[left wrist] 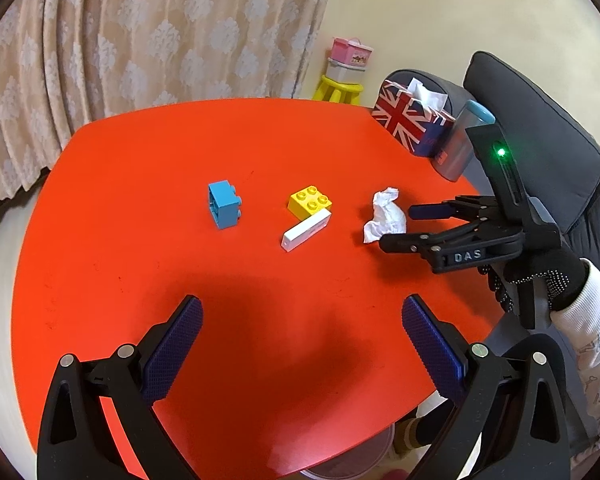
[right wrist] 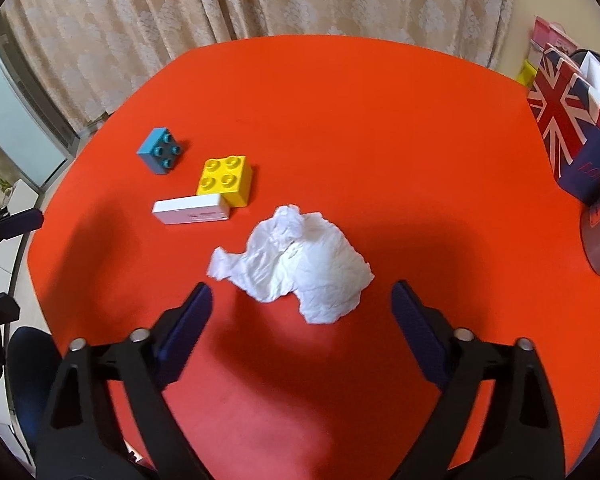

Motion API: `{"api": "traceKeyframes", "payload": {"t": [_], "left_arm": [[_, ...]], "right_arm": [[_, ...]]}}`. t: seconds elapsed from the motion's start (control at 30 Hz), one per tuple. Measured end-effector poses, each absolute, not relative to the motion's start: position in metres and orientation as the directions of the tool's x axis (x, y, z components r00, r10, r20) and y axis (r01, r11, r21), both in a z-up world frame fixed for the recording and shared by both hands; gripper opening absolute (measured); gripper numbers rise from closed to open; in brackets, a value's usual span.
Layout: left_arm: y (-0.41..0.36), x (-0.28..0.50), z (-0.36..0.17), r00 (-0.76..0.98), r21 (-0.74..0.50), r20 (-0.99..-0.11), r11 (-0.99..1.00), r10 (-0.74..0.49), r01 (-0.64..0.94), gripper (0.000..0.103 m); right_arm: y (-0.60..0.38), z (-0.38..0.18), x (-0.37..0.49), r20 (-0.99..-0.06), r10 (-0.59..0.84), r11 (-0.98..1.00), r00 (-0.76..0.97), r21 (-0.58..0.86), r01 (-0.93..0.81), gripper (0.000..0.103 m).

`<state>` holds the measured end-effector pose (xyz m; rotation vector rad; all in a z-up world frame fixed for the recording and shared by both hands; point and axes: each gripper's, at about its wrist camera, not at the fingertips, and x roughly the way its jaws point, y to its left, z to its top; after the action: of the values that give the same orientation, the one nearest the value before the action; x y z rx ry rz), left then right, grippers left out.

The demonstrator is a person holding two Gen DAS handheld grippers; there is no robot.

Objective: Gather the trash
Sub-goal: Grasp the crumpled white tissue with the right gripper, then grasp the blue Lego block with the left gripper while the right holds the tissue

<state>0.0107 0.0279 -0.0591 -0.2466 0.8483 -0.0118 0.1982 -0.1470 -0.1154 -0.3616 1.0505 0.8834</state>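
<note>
A crumpled white tissue [right wrist: 296, 260] lies on the red table [right wrist: 340, 120]; it also shows in the left wrist view [left wrist: 385, 215]. My right gripper [right wrist: 302, 296] is open and empty, its fingers just short of the tissue on either side; in the left wrist view the right gripper [left wrist: 396, 226] reaches in from the right, touching the tissue's edge. My left gripper [left wrist: 302, 312] is open and empty, hovering over the near part of the table.
A blue brick [left wrist: 224, 204], a yellow brick [left wrist: 310, 201] and a white flat box [left wrist: 306, 231] sit mid-table. A Union Jack tissue box [left wrist: 408, 122] and a grey-blue cup [left wrist: 462, 148] stand at the right edge. A grey chair [left wrist: 540, 128] stands behind.
</note>
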Motion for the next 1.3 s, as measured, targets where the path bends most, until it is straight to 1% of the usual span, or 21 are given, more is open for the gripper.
{"api": "traceKeyframes", "payload": {"t": [0.07, 0.13, 0.17, 0.2, 0.23, 0.27, 0.33, 0.43, 0.53, 0.83, 1.1, 1.3], "left_arm": [[0.029, 0.011, -0.061, 0.662, -0.223, -0.742, 0.971, -0.109, -0.09, 0.096], [0.029, 0.011, -0.062, 0.66, -0.226, -0.742, 0.97, -0.113, -0.088, 0.096], [0.03, 0.011, -0.062, 0.66, -0.227, -0.743, 0.97, -0.114, -0.088, 0.096], [0.029, 0.012, -0.062, 0.66, -0.227, -0.743, 0.97, -0.114, -0.088, 0.096], [0.029, 0.012, -0.062, 0.66, -0.227, -0.743, 0.97, -0.114, -0.088, 0.096], [0.029, 0.012, -0.063, 0.66, -0.227, -0.743, 0.97, -0.115, -0.087, 0.096], [0.029, 0.012, -0.063, 0.66, -0.227, -0.742, 0.97, -0.115, -0.087, 0.096], [0.029, 0.014, -0.063, 0.661, -0.223, -0.742, 0.971, -0.113, -0.085, 0.096], [0.029, 0.018, -0.063, 0.663, -0.22, -0.741, 0.971, -0.107, -0.089, 0.096], [0.042, 0.041, -0.058, 0.661, -0.208, -0.746, 0.972, -0.083, -0.113, 0.096], [0.059, 0.07, -0.063, 0.641, -0.189, -0.766, 0.97, -0.049, -0.151, 0.096], [0.071, 0.093, -0.071, 0.614, -0.167, -0.789, 0.965, -0.008, -0.203, 0.096]], "right_arm": [[-0.145, -0.117, 0.199, -0.868, 0.45, 0.616, 0.209, 0.133, -0.776, 0.076], [-0.144, -0.119, 0.2, -0.871, 0.444, 0.618, 0.21, 0.128, -0.776, 0.064], [-0.144, -0.119, 0.2, -0.87, 0.442, 0.618, 0.217, 0.121, -0.776, 0.06], [-0.144, -0.119, 0.2, -0.87, 0.442, 0.617, 0.218, 0.119, -0.778, 0.052], [-0.144, -0.118, 0.2, -0.87, 0.441, 0.616, 0.219, 0.116, -0.779, 0.043], [-0.145, -0.118, 0.2, -0.871, 0.44, 0.615, 0.22, 0.114, -0.78, 0.039], [-0.145, -0.118, 0.199, -0.87, 0.437, 0.612, 0.227, 0.103, -0.784, 0.026], [-0.145, -0.116, 0.199, -0.867, 0.44, 0.611, 0.234, 0.099, -0.785, 0.02], [-0.147, -0.111, 0.197, -0.861, 0.449, 0.609, 0.238, 0.1, -0.787, 0.019], [-0.156, -0.088, 0.19, -0.848, 0.48, 0.602, 0.225, 0.131, -0.788, 0.019], [-0.166, -0.073, 0.187, -0.837, 0.495, 0.596, 0.233, 0.132, -0.792, 0.019], [-0.171, -0.072, 0.187, -0.835, 0.496, 0.6, 0.236, 0.133, -0.789, 0.019]]}}
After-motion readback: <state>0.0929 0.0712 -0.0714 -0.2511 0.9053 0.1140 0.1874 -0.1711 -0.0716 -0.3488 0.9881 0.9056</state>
